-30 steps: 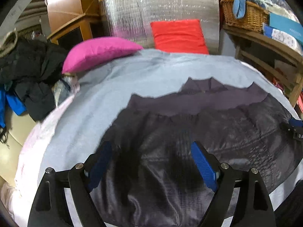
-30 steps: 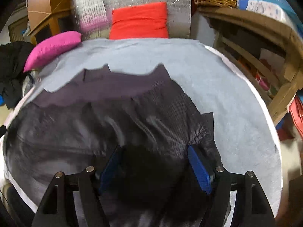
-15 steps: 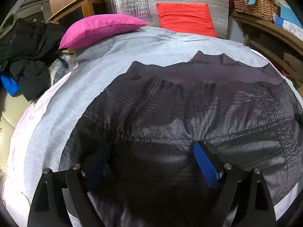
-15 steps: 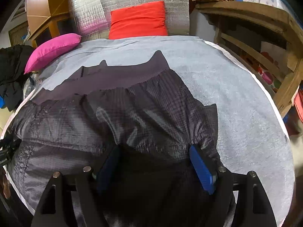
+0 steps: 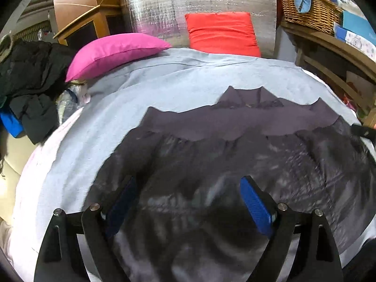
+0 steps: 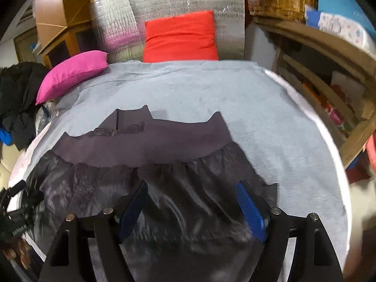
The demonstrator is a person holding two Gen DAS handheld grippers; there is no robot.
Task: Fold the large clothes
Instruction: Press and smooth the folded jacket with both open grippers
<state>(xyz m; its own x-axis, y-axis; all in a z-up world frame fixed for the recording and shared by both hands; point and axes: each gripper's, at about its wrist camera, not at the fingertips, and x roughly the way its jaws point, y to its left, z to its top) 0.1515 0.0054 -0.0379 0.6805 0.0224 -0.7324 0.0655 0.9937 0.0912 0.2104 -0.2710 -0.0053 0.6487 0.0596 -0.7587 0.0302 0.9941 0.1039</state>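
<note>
Jacket (image 5: pixel 235 164), dark and shiny with a ribbed hem, lies spread on the grey bed cover (image 5: pixel 188 77), hem toward the pillows. My left gripper (image 5: pixel 188 202) hangs released above its left part, my right gripper (image 6: pixel 192 202) released above its right part. Pink pillow (image 5: pixel 112 51) and red pillow (image 5: pixel 221 33) sit at the bed's far end.

The left gripper (image 5: pixel 189 202) points toward 12 o'clock with its blue-padded fingers (image 5: pixel 255 208) spread wide apart. The right gripper (image 6: pixel 191 208) points the same way, fingers (image 6: pixel 250 211) equally spread; its tip shows at 3 o'clock in the left view.
</note>
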